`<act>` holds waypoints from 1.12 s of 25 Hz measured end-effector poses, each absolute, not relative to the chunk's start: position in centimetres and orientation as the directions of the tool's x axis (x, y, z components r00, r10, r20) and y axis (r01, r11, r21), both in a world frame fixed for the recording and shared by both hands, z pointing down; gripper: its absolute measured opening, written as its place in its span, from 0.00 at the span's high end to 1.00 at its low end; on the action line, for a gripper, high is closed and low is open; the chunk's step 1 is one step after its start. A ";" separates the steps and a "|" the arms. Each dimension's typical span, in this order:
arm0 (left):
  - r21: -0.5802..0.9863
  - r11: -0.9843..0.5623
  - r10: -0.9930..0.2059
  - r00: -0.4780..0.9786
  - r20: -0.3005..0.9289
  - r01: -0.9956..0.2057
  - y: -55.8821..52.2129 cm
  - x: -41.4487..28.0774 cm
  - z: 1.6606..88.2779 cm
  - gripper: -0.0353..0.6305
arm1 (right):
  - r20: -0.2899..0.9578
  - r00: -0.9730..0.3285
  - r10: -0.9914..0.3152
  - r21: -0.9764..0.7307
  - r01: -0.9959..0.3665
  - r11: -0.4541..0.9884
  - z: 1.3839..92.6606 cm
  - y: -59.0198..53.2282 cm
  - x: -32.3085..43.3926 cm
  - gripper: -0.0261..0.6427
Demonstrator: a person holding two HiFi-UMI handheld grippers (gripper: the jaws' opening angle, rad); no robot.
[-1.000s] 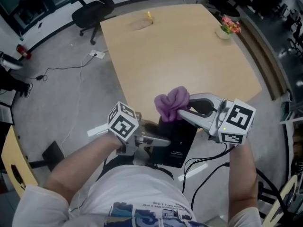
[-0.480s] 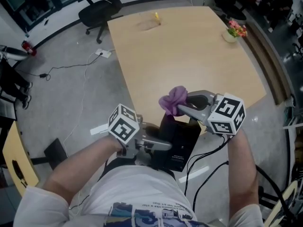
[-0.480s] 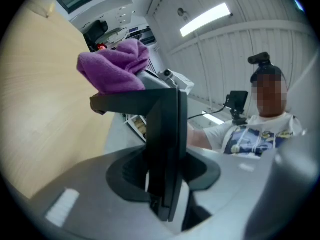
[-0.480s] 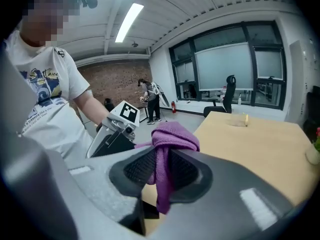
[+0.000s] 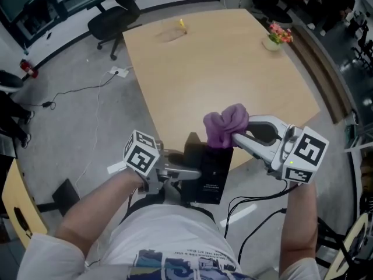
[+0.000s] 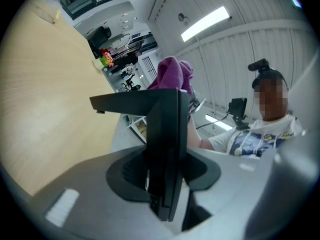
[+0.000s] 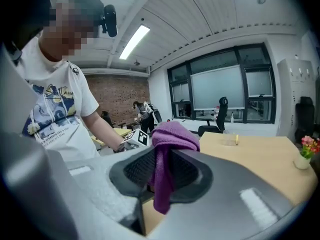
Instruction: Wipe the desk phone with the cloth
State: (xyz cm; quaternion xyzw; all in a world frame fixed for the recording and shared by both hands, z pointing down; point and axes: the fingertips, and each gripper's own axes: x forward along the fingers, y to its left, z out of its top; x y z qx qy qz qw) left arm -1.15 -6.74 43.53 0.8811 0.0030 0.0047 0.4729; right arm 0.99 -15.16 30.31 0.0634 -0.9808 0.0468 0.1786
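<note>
Right gripper [image 5: 238,134] pinches purple cloth [image 5: 225,124]; left gripper [image 5: 198,172] clamps desk phone [image 5: 213,178] at near table [image 5: 221,63] edge.

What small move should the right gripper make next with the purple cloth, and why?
Probably lower the right gripper slightly, so that the purple cloth rubs down the desk phone. The cloth is clamped in its jaws at the phone's top edge, and the left gripper grips the phone.
</note>
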 end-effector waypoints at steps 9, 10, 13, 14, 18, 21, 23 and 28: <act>0.820 -0.570 0.067 0.998 -0.021 0.056 -5.8 -0.3 42.5 0.68 | 0.422 -0.888 -0.181 -0.154 -0.267 0.951 36.0 -16.2 3.2 0.83; 0.819 -0.571 0.070 0.997 -0.020 0.057 -5.6 -0.2 42.4 0.68 | 0.434 -0.880 -0.193 -0.166 -0.289 0.943 36.8 -16.5 3.8 0.83; 0.819 -0.570 0.074 0.997 -0.020 0.059 -5.5 -0.1 42.3 0.68 | 0.459 -0.857 -0.233 -0.192 -0.352 0.916 38.8 -17.5 5.0 0.83; 0.823 -0.566 0.070 0.997 -0.016 0.053 -5.5 -0.3 42.2 0.68 | 0.461 -0.850 -0.254 -0.198 -0.378 0.905 39.3 -17.9 5.4 0.83; 0.827 -0.561 0.052 0.999 -0.011 0.039 -6.1 -0.9 42.0 0.68 | 0.439 -0.828 -0.350 -0.210 -0.473 0.856 39.5 -19.3 7.0 0.83; 0.826 -0.563 0.040 0.999 -0.014 0.034 -6.8 -1.6 41.8 0.68 | 0.427 -0.810 -0.403 -0.208 -0.521 0.828 39.3 -19.4 8.0 0.83; 0.826 -0.562 0.030 0.999 -0.021 0.034 -7.3 -2.1 41.7 0.68 | 0.442 -0.788 -0.428 -0.191 -0.549 0.814 39.6 -19.0 8.4 0.83; 0.830 -0.556 0.007 0.999 -0.039 0.036 -8.1 -2.8 41.4 0.68 | 0.407 -0.811 -0.420 -0.264 -0.545 0.796 39.6 -17.1 7.7 0.83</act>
